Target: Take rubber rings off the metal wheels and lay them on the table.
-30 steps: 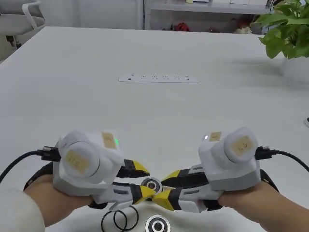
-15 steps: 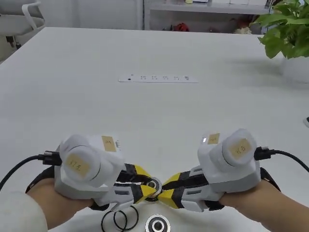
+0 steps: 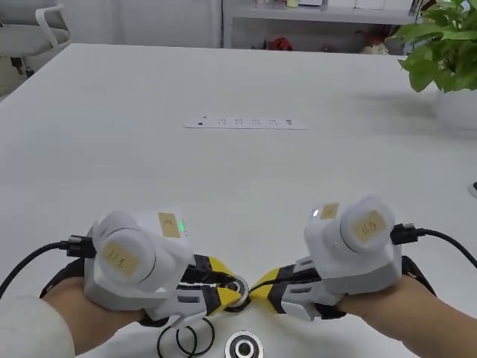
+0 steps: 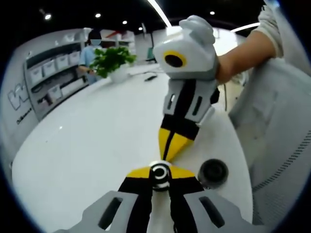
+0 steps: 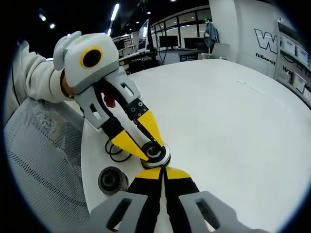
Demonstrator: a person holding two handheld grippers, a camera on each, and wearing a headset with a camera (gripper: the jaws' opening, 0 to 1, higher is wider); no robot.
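Where the two hand-held grippers meet near the front edge of a white counter (image 3: 246, 186), a small metal wheel (image 4: 160, 173) sits between their yellow tips. The left hand-held gripper (image 3: 226, 286) is clamped on this wheel, with one jaw on each side of it. The right hand-held gripper (image 5: 164, 171) comes in from the opposite side with its jaws pressed together and its tips touching the wheel's rim. Whether they pinch a rubber ring there cannot be told. A second metal wheel (image 3: 244, 347) lies flat on the counter just in front of the grippers, closer to the person. Beside it, under the left hand-held gripper, two loose black rubber rings (image 3: 185, 341) lie overlapping on the counter. Farther back, in the middle of the counter, lies a white power strip (image 3: 244, 121). A green potted plant (image 3: 440, 41) stands at the far right.
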